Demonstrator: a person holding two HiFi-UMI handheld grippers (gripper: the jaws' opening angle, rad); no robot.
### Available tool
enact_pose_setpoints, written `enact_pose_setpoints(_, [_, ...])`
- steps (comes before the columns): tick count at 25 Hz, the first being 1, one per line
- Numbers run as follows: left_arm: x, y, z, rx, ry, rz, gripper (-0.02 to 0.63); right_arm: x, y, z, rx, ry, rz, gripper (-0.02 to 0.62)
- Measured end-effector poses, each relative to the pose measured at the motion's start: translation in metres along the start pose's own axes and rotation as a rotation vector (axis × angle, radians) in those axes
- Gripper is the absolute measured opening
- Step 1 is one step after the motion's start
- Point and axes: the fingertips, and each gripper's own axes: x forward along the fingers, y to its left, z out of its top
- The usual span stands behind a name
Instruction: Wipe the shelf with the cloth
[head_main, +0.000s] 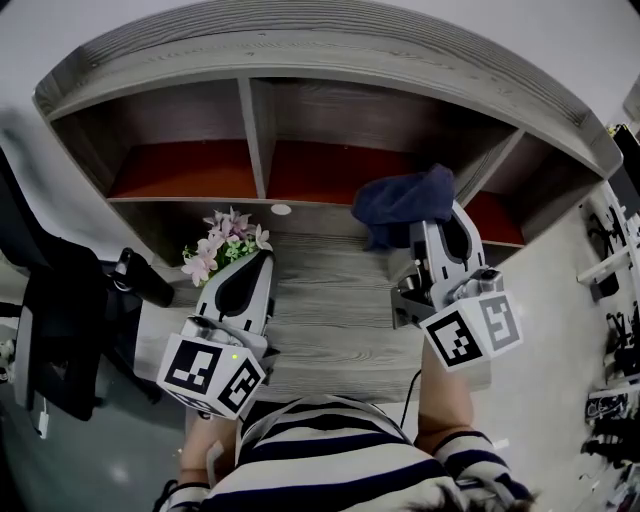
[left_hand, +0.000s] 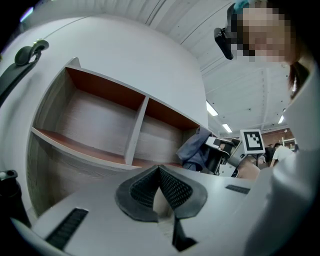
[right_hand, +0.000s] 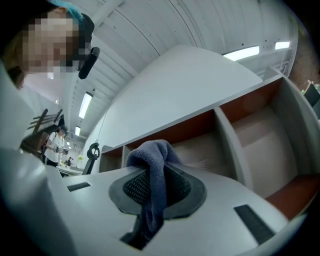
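The grey wooden shelf has red-brown compartment floors and a lower ledge. A dark blue cloth hangs bunched over the ledge in front of the middle compartment, and my right gripper is shut on it. In the right gripper view the cloth is pinched between the jaws and drapes down over them. My left gripper hovers over the ledge to the left, shut with nothing in it. In the left gripper view its jaws meet at the tips, and the cloth shows to the right by the shelf.
A bunch of pink flowers stands on the ledge just left of the left gripper. A small white disc sits on the shelf's front edge. A black office chair is at the far left. Cluttered items lie at the right.
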Motion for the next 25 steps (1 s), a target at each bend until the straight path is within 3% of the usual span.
enact_pose_setpoints(7, [-0.023, 0.024, 0.003, 0.000, -0.012, 0.092, 0.017, 0.036, 0.064, -0.029, 0.014, 0.057, 0.184, 0.058])
enact_pose_setpoints(14, [-0.041, 0.040, 0.004, -0.003, -0.017, 0.160, 0.017, 0.063, 0.106, -0.063, 0.003, 0.101, 0.282, 0.058])
enact_pose_setpoints(20, [-0.046, 0.044, 0.003, -0.004, -0.016, 0.175, 0.017, 0.083, 0.121, -0.102, -0.256, 0.175, 0.260, 0.058])
enact_pose_setpoints(25, [-0.044, 0.043, 0.002, -0.005, -0.011, 0.165, 0.017, 0.089, 0.117, -0.123, -0.385, 0.251, 0.215, 0.058])
